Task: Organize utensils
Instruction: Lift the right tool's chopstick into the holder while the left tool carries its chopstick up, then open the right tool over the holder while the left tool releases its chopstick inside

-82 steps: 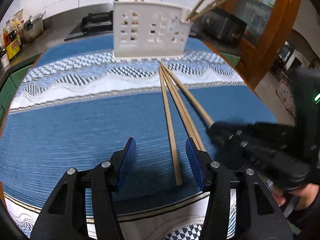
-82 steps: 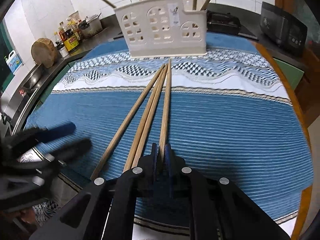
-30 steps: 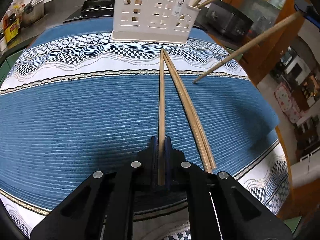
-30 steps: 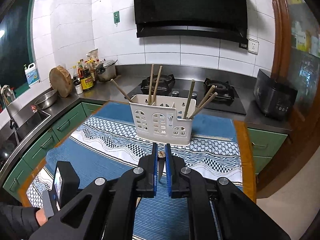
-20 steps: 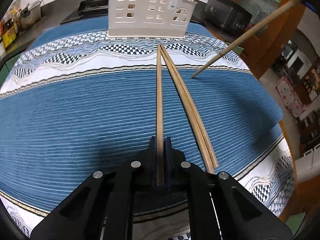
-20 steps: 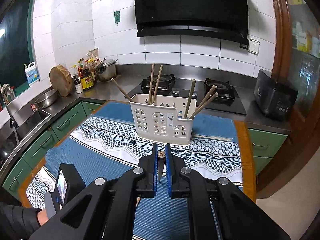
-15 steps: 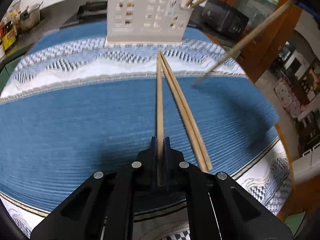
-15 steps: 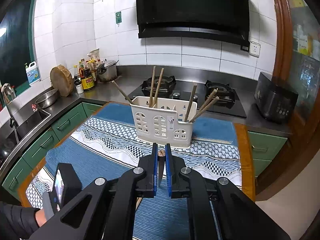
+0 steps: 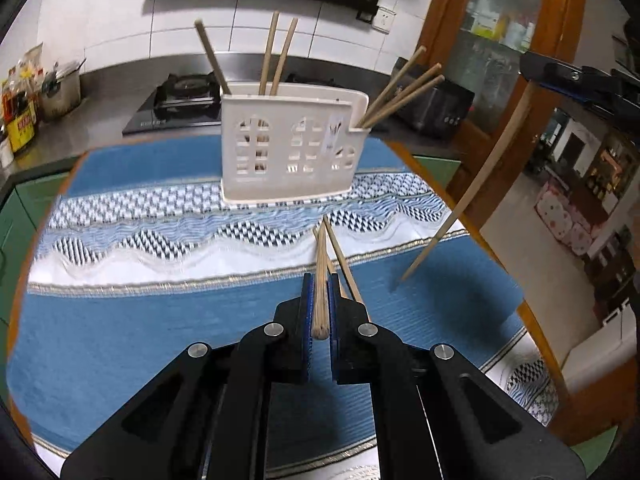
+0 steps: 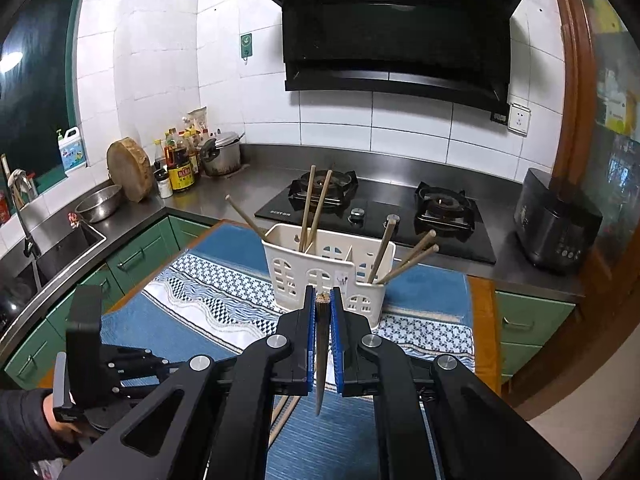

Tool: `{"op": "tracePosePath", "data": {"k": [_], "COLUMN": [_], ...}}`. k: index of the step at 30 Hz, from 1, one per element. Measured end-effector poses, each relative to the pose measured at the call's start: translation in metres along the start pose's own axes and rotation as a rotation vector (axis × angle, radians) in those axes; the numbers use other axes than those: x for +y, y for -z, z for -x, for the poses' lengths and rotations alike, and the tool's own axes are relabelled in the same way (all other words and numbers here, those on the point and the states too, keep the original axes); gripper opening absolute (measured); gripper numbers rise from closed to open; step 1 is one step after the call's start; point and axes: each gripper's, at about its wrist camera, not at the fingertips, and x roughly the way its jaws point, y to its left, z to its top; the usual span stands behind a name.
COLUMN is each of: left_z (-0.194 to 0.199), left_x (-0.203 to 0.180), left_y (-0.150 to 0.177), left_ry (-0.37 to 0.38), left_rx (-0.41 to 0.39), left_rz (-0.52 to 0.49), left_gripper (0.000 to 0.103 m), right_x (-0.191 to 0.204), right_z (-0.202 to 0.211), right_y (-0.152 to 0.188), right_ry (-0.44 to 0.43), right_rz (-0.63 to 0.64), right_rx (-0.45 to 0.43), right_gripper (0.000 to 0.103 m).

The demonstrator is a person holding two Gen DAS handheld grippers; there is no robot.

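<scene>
Item: chopstick [image 9: 320, 280], wooden, clamped near its butt end between the jaws of the left gripper [image 9: 319, 308], shaft running ahead and downward from the pads. Second chopstick [image 10: 321, 344], clamped by the right gripper [image 10: 321, 320], hangs steeply tip-down below its jaws; in the left view it slants above the cloth off to the right.

Loose stock: two chopsticks on table [image 9: 340, 256], just ahead of the left jaws and partly under the held one.

Destination: white caddy [image 9: 294, 148], straight ahead of both tools, upright on the blue tablecloth [image 9: 140, 320], already holding six sticks across its compartments.

Surroundings: gas hob [image 10: 376, 212] beyond the caddy.

Risks, as judged: a thin end-grip may let either stick pivot or slip; a low tip could nudge the loose pair or catch the caddy rim and tip it; both tools converging on one compartment may clash.
</scene>
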Motion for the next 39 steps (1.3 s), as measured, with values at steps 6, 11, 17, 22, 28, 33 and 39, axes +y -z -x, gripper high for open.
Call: {"op": "tracePosePath", "data": {"k": [6,11,17,22,28,33,39], "left_z": [0.009,0.015,0.02,0.03,0.048,0.07,0.089], "left_x": [0.003,0.007,0.008,0.009,0.01,0.006,-0.003], "left_y": [-0.022,-0.04,-0.058,-0.074,-0.1,-0.134,-0.177], "left_ry": [-0.009,-0.001,-0.007,-0.009,-0.005,-0.003,-0.031], "left_rx": [-0.029,-0.055,-0.085,-0.123,-0.186,-0.272,-0.378], "left_rz": [-0.042,-0.058,-0.078,-0.083,-0.091,-0.113,-0.149], "left_gripper": [0.005,0.005,0.005,0.005,0.005,0.005,0.005], "right_x": [-0.011,-0.024,-0.038,-0.046,-0.053,-0.057,-0.062], "right_z": [0.001,0.002,0.0,-0.026,-0.069,-0.098,-0.122], "right_y": [-0.032,-0.07,-0.118,-0.137,-0.127,-0.113,-0.097], "right_ry": [-0.009,0.004,0.028,0.054,0.065,0.061,0.058], "right_rz": [0.012,0.017,0.002,-0.015,-0.029,-0.043,-0.062], "right_rx": [-0.03,-0.083,-0.168,-0.175,-0.115,-0.061,-0.002], "right_gripper": [0.007,0.007,0.007,0.007,0.007,0.007,0.007]}}
